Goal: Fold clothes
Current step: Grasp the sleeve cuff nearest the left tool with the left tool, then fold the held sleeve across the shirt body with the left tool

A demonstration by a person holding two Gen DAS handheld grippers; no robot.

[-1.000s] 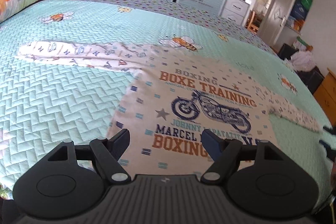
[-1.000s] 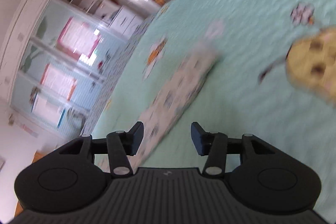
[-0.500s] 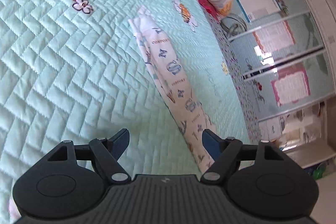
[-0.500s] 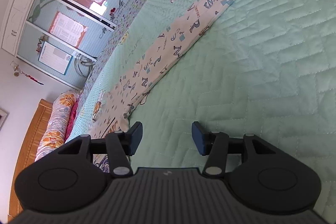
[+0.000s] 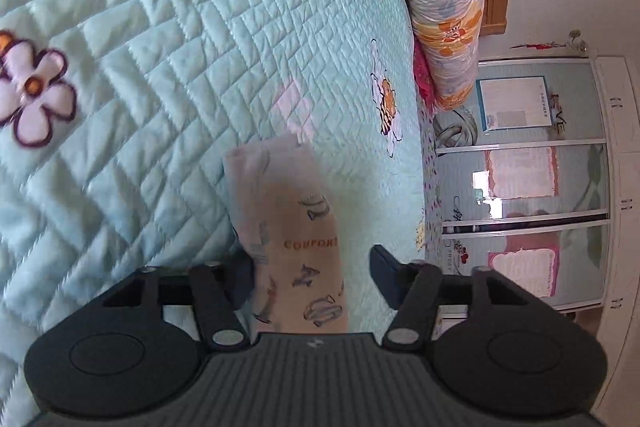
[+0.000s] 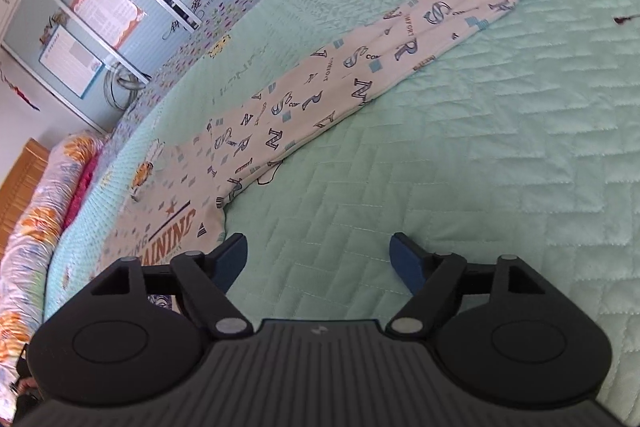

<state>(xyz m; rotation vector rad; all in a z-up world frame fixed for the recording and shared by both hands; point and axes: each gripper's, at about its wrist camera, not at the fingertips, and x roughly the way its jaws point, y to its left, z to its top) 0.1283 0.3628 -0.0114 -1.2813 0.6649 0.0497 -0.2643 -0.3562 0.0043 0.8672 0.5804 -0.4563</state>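
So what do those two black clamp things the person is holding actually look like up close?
Both look alike. The left gripper and the right gripper each have a matte black ribbed body with a small pale logo, two round black side housings, black linkage arms joined by silver pivot pins, and two fingers tipped with dark blue pads. No cables, hands or sleeves show.

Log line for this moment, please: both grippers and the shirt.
left gripper: jaws closing around shirt sleeve | right gripper: jaws opening, nothing between them, beside other sleeve | shirt: spread flat on quilt, unfolded
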